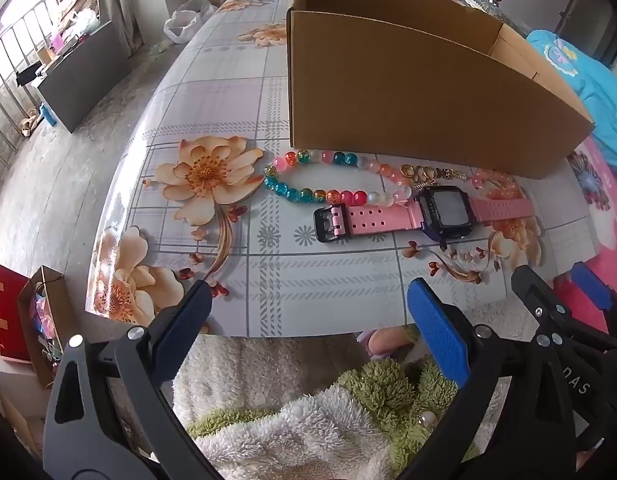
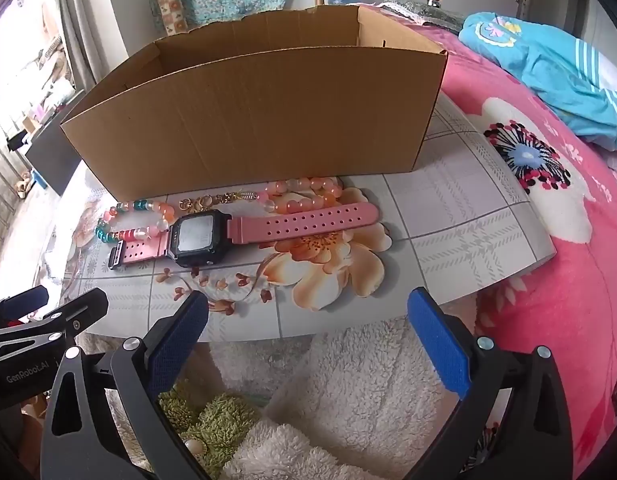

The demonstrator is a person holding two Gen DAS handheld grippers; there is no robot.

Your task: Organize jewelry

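pink watch: the watch point(image 2: 212, 236) lies flat on the table point(image 1: 328, 280), strap stretched out, just in front of the cardboard box point(image 2: 248, 120) and touching the beads behind it.
handling, watch: light, i judge; the rubbery strap will flop, the case is stiff. best taken across the case or across the strap close to it.
beads: the colourful bead string point(image 1: 328, 184) loops between watch and box; a peach bead bracelet point(image 2: 308, 196) lies at the other end, with a small gold chain point(image 2: 216, 200) between them.
handling, beads: round, glossy, likely slippery and limp; pinch several beads together across the strand. the gold chain is fine and looks tangled with the beads, though the view is too small to be sure.
left gripper: the left gripper point(image 1: 308, 328) is spread wide, nothing between its fingers, hanging near the table's front edge.
right gripper: the right gripper point(image 2: 308, 332) is likewise wide apart and holds nothing, beside the left one.
surface: smooth flowered table covering, shiny, so things may slide.
room: a pink flowered blanket point(image 2: 548, 240) to the right, a fluffy white and green cloth point(image 2: 308, 420) below the grippers, a railing and window at far left.
box: open-topped; its inside is hidden from here.
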